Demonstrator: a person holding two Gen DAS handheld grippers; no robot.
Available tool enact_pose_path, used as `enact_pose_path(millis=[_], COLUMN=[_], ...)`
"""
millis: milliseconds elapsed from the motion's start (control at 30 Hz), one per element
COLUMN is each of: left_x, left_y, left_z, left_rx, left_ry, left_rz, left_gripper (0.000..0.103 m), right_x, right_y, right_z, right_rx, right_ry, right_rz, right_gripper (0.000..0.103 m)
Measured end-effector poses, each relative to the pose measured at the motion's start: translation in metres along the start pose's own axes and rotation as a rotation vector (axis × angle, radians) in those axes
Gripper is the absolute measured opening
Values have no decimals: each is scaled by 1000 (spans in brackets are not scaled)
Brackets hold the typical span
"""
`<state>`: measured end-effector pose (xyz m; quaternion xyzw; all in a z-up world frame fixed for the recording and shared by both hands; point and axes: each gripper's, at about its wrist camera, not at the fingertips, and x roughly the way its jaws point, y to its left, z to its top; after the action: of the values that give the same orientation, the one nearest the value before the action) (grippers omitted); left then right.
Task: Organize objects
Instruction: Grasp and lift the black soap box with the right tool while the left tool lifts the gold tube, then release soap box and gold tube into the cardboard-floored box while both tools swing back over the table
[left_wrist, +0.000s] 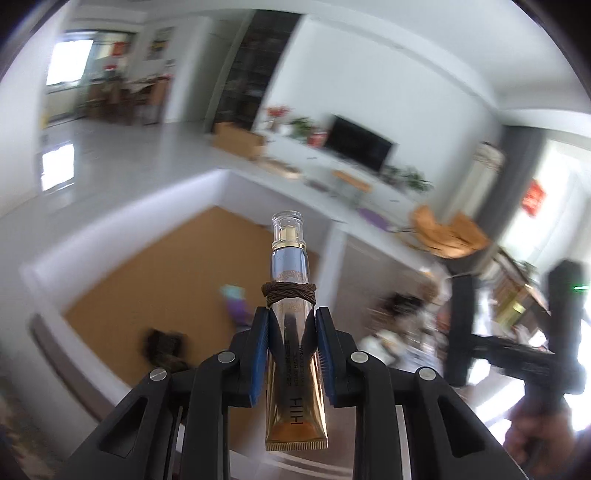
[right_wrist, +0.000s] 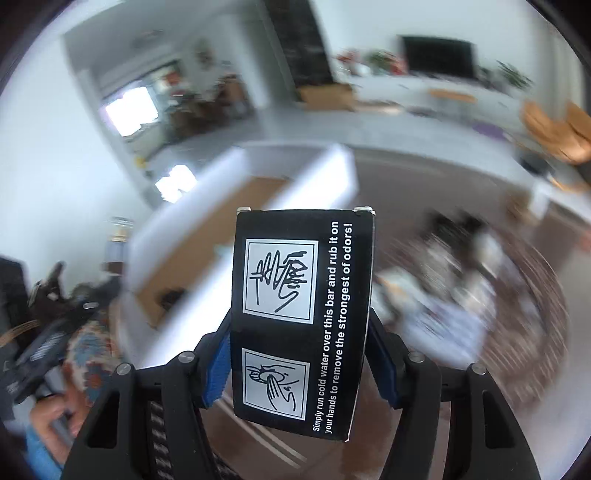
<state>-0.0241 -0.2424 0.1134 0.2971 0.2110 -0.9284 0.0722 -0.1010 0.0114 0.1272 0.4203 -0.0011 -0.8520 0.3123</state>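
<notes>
Between the left claw (left_wrist: 291, 354) pads, a gold cosmetic tube (left_wrist: 293, 332) stood clamped lengthwise, clear cap pointing away; the right claw (right_wrist: 299, 365) clamped a black printed box (right_wrist: 303, 317).

One gold tube (left_wrist: 295, 373), one black box (right_wrist: 303, 317), perhaps two white trays (left_wrist: 122, 236)

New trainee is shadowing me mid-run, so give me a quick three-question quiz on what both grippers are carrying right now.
1. True or false: the left gripper grips a gold cosmetic tube.
2. What is wound round the tube's neck? A) brown hair tie B) red ribbon
3. What fills the right gripper?

Key: 1 true. 2 A, the brown hair tie. 3 A black odor-removing bar box.
</notes>
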Motion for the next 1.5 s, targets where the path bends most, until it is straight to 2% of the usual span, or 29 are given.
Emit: enact_pose_path(millis=[100, 167, 300, 367, 400, 433, 467, 500, 633, 733, 767, 833, 900, 967, 1033, 1133, 1200, 1367, 1500], left_x=[22, 34, 59, 76, 81, 88, 86, 78, 53, 27, 21, 6, -3, -2, 10, 42, 62, 98, 105], left_y=[42, 59, 80, 85, 90, 88, 92, 93, 70, 29, 10, -33, -69, -106, -135, -159, -159, -145, -136], left_z=[22, 30, 36, 33, 32, 30, 29, 27, 20, 5, -1, -22, -46, -80, -114, -155, -174, -197, -199], left_rx=[-34, -34, -1, 26, 27, 21, 8, -5, 23, 62, 85, 149, 203, 254, 312, 401, 419, 415, 440], left_ry=[54, 82, 177, 227, 243, 248, 240, 206, 97, 49, 43, 37, 39, 81, 156, 241, 289, 361, 340], left_rz=[111, 157, 210, 270, 314, 318, 316, 318, 296, 191, 138, 21, -65, -155, -211, -176, -146, -63, -11], left_gripper=[25, 25, 26, 27, 32, 39, 54, 66, 67, 69, 74, 83, 93, 102, 102, 102, 102, 102, 102], right_x=[27, 57, 123, 158, 172, 181, 186, 187, 159, 121, 107, 81, 61, 43, 31, 19, 15, 13, 17], right_y=[57, 93, 141, 156, 160, 160, 159, 155, 126, 95, 82, 48, 18, -23, -58, -107, -130, -152, -154], right_z=[30, 43, 46, 42, 41, 40, 40, 41, 44, 38, 30, 12, -11, -45, -77, -128, -151, -172, -170], right_rx=[-93, -152, -207, -229, -227, -220, -207, -193, -134, -149, -151, -144, -129, -89, -36, 38, 81, 88, 93], right_ry=[3, 43, 178, 240, 257, 266, 268, 262, 149, 40, 14, -38, -57, -57, -39, -3, 31, 55, 55], right_rz=[80, 114, 150, 139, 138, 133, 136, 141, 143, 71, 45, -34, -112, -212, -298, -440, -486, -523, -503], right_gripper=[64, 64, 65, 66, 67, 70, 74, 75, 86, 93, 94, 96, 97, 97, 97, 97, 97, 97, 98])
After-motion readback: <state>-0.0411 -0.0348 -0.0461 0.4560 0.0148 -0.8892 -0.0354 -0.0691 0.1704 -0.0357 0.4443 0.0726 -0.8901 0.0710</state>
